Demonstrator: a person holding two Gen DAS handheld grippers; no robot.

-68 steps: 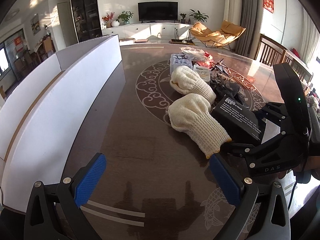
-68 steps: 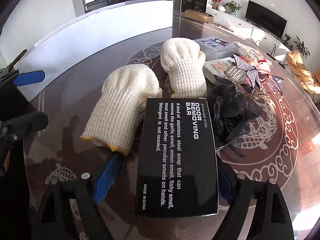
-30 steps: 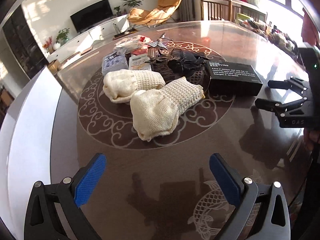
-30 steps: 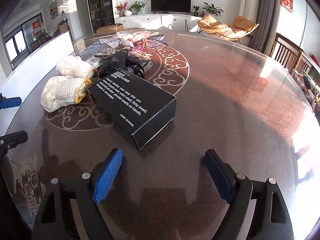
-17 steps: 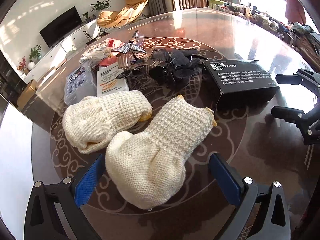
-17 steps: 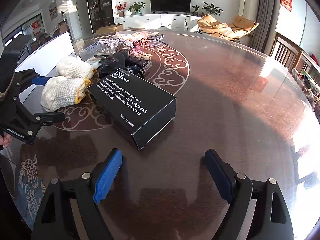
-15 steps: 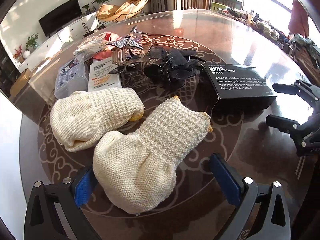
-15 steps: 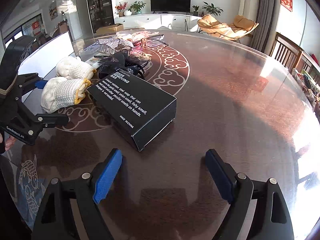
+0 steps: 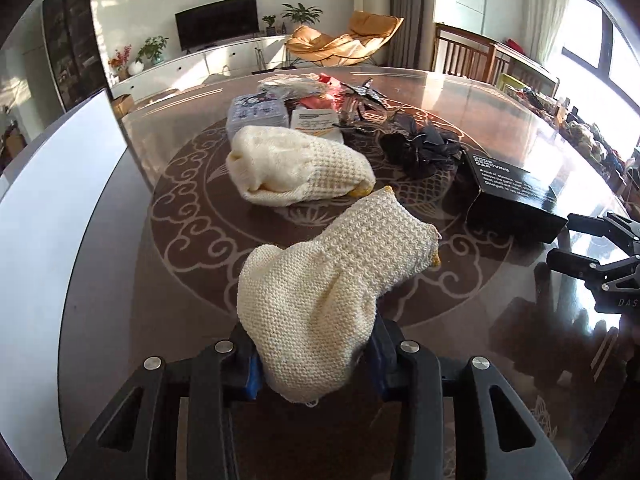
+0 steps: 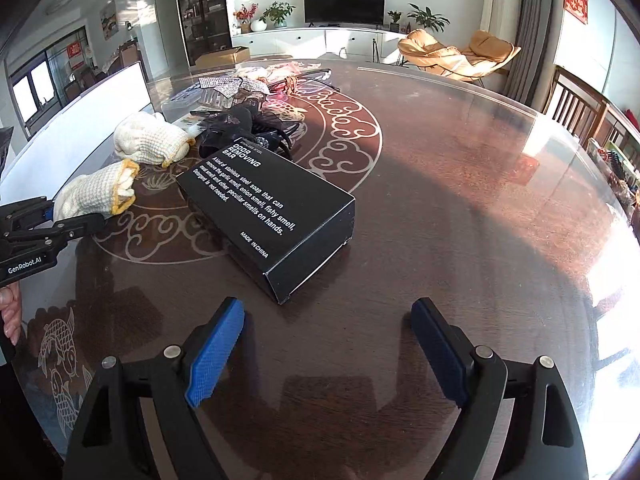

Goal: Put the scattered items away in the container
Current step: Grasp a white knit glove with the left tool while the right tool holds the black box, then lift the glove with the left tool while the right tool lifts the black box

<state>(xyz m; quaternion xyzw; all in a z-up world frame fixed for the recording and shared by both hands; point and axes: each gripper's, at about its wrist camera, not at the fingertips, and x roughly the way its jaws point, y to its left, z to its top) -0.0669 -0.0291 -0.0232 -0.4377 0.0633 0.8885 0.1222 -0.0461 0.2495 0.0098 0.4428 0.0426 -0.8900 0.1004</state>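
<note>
**A:** Where is the nearer knitted glove (image 9: pixel 332 300) relative to the left tongs (image 9: pixel 314 364)?

**B:** Right between them. Its bunched end sits in the gap, with a blue pad (image 9: pixel 252 372) pressed against it on either side. The jaws are closing on it. The yellow-edged cuff points away from the tongs toward the middle of the counter (image 9: pixel 500 128). From the right wrist view the same glove (image 10: pixel 96 196) sticks out of the left tongs (image 10: pixel 48 216) at the left edge.

**A:** And the right tongs (image 10: pixel 328 348)?

**B:** Released, jaws spread wide over bare counter (image 10: pixel 460 184), nothing between the pads. The black box (image 10: pixel 266 204) printed "ODOR REMOVING BAR" lies just ahead of them, apart from both fingers, one corner pointing toward the gap.

**A:** What about the other things?

**B:** A second knitted glove (image 9: pixel 296 170) lies flat on the counter beyond the gripped one, near it; whether they touch I cannot tell. Behind it sit a clear plastic case (image 9: pixel 256 114) and a white packet (image 9: pixel 316 122) side by side. To their right is a tangle of black bows and hair clips (image 9: pixel 424 148), next to the black box (image 9: pixel 512 196).

**A:** The container?

**B:** A white wall (image 9: pixel 52 216) runs along the left side of the counter in the left wrist view, well apart from the pile. Its inside is not visible.
</note>
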